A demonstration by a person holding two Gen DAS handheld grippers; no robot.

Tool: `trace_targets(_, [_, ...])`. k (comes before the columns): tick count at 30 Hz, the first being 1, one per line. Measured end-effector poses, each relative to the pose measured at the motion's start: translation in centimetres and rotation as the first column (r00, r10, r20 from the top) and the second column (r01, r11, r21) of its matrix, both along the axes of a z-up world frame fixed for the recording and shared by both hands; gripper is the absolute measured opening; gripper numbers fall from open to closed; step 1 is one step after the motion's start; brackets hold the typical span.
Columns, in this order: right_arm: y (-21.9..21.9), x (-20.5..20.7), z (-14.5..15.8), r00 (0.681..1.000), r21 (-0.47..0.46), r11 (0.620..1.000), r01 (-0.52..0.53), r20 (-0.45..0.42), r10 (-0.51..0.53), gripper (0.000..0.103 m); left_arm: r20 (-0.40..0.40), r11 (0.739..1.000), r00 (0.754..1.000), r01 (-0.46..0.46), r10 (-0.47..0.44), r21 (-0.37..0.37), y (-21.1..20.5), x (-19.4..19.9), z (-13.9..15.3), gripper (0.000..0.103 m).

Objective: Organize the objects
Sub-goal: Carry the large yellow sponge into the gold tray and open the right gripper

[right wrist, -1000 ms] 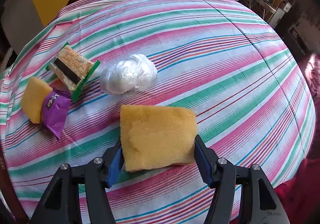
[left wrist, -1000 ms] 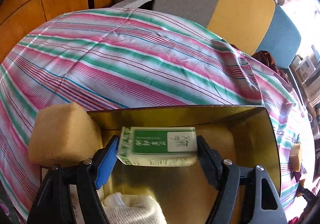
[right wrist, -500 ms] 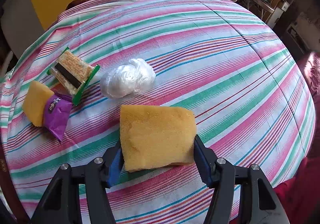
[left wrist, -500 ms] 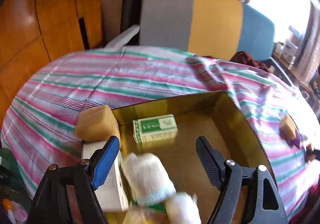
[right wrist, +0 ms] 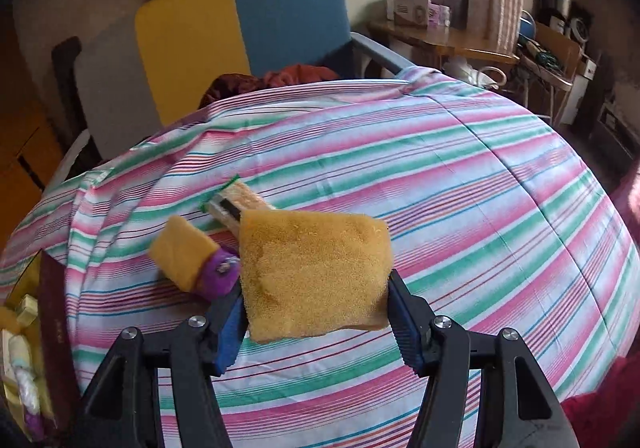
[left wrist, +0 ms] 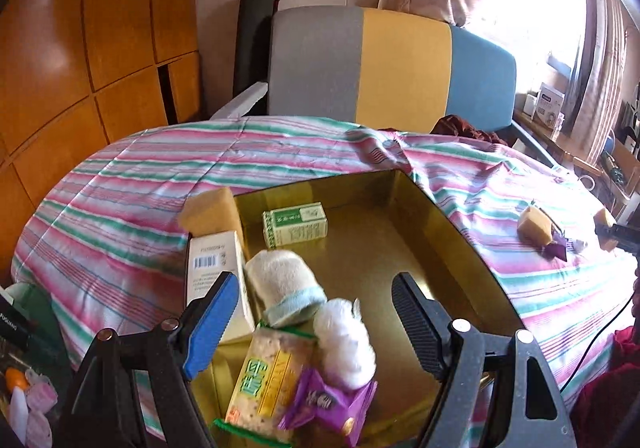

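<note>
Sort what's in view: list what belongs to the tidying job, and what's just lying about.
Job: sponge in right gripper; gold box; green carton inside it; left gripper, open.

Lying about: chair, white carton on desk.

Pink, green and white stripes under gold and yellow

The tablecloth (right wrist: 460,175) has pink, green, white stripes; the box (left wrist: 404,207) is gold inside; the sponge (right wrist: 316,272) is yellow; the carton (left wrist: 295,224) is green and white; the wrapper (left wrist: 328,404) is purple.
</note>
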State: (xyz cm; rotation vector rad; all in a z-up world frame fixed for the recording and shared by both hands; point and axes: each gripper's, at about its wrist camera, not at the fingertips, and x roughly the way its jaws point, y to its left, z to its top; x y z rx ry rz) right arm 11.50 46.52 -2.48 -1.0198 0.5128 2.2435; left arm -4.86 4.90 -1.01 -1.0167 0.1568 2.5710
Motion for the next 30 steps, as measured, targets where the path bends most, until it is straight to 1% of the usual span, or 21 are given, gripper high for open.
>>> trace_targets(2, [-2.2, -0.9, 0.8, 0.998, 0.000, 0.998, -0.059, -0.021, 0.059, 0.064, 0.013, 1.000, 1.000, -0.004, 0.004, 0.011, -0.5, 0.1, -0.3, 0.080])
trace_targets(5, [-6.3, -2.9, 1.9, 0.985, 0.009, 0.986, -0.169, -0.041, 0.169, 0.064, 0.025, 1.000, 1.000, -0.010, 0.010, 0.023, -1.3, 0.2, -0.6, 0.080])
trace_targets(7, [-9.2, -4.7, 2.5, 0.967, 0.006, 0.968, -0.249, -0.057, 0.249, 0.064, 0.029, 0.999, 0.999, -0.015, 0.014, 0.030, -1.7, 0.3, -0.7, 0.080])
trace_targets(9, [-12.3, -6.4, 3.1, 0.941, 0.009, 0.943, -0.332, -0.070, 0.331, 0.064, 0.035, 0.999, 0.999, -0.024, 0.022, 0.040, -2.4, 0.2, -0.7, 0.080])
trace_targets(11, [-15.6, -8.2, 3.5, 0.908, 0.007, 0.911, -0.413, -0.075, 0.413, 0.064, 0.037, 0.997, 0.998, -0.043, 0.041, 0.060, -3.5, 0.2, -0.5, 0.080])
trace_targets(13, [-18.9, -9.8, 3.7, 0.867, 0.000, 0.870, -0.492, -0.086, 0.491, 0.064, 0.036, 0.995, 0.997, -0.069, 0.067, 0.069, -4.6, 0.0, -0.3, 0.080])
trace_targets(15, [-22.5, -11.3, 3.9, 0.818, -0.006, 0.821, -0.571, -0.094, 0.568, 0.064, 0.039, 0.992, 0.994, -0.101, 0.098, 0.077, -6.0, -0.2, -0.2, 0.080])
trace_targets(17, [-26.2, -12.9, 3.7, 0.761, -0.014, 0.763, -0.646, -0.092, 0.643, 0.064, 0.044, 0.987, 0.990, -0.138, 0.134, 0.082, -7.3, -0.4, -0.1, 0.080])
trace_targets(20, [-31.1, -15.5, 2.4, 0.691, -0.018, 0.691, -0.723, -0.051, 0.721, 0.064, 0.055, 0.978, 0.982, -0.186, 0.181, 0.098, -9.0, -0.8, 0.0, 0.080])
trace_targets(23, [-34.4, -18.3, 0.2, 0.655, -0.046, 0.654, -0.755, -0.003, 0.756, 0.064, 0.067, 0.972, 0.976, -0.211, 0.205, 0.104, -10.1, -1.2, -0.3, 0.080])
trace_targets(24, [-35.2, -19.2, -0.7, 0.650, -0.058, 0.650, -0.757, 0.018, 0.759, 0.064, 0.075, 0.970, 0.975, -0.218, 0.211, 0.107, -10.4, -1.3, -0.5, 0.080])
trace_targets(27, [-36.3, -21.9, -3.5, 0.671, -0.064, 0.677, -0.733, 0.095, 0.735, 0.065, 0.095, 0.969, 0.973, -0.221, 0.211, 0.112, -10.6, -1.6, -1.1, 0.080])
trace_targets(29, [-36.5, -23.4, -4.8, 0.689, -0.087, 0.697, -0.712, 0.109, 0.717, 0.066, 0.105, 0.971, 0.973, -0.215, 0.204, 0.106, -10.4, -1.7, -1.6, 0.080])
trace_targets(30, [-36.6, -23.8, -5.2, 0.691, -0.102, 0.698, -0.709, 0.099, 0.716, 0.066, 0.112, 0.971, 0.973, -0.213, 0.201, 0.106, -10.4, -1.8, -1.8, 0.080])
